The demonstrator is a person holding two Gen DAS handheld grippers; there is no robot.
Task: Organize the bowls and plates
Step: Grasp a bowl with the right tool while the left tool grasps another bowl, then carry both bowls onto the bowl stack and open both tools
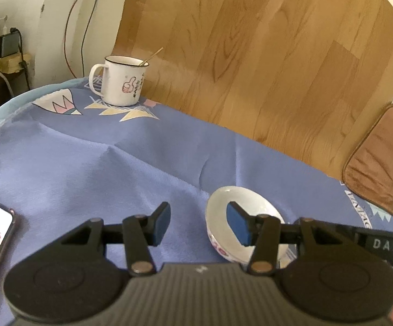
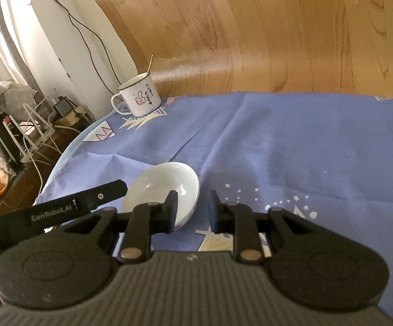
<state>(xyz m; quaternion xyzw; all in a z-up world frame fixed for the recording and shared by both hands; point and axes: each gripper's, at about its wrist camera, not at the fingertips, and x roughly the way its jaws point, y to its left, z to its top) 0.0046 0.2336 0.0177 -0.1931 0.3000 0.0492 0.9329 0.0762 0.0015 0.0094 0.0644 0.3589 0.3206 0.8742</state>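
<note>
Soft indoor daylight, both fisheye views slightly hazy.
Glare whitens the pale wall [image 2: 47, 40] at left and glints inside the glossy white ceramic bowl [image 2: 166, 184]; the wood-grain floor [image 1: 278, 54] bows strongly toward the edges, and fine detail is smeared.

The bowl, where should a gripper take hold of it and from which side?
Grip the bowl by its rim, one finger inside and one outside the wall. It looks tilted, its opening facing the left gripper, whose right finger already seems to be inside it. So probably come from that open side; the rounded outside wall gives little hold.
</note>
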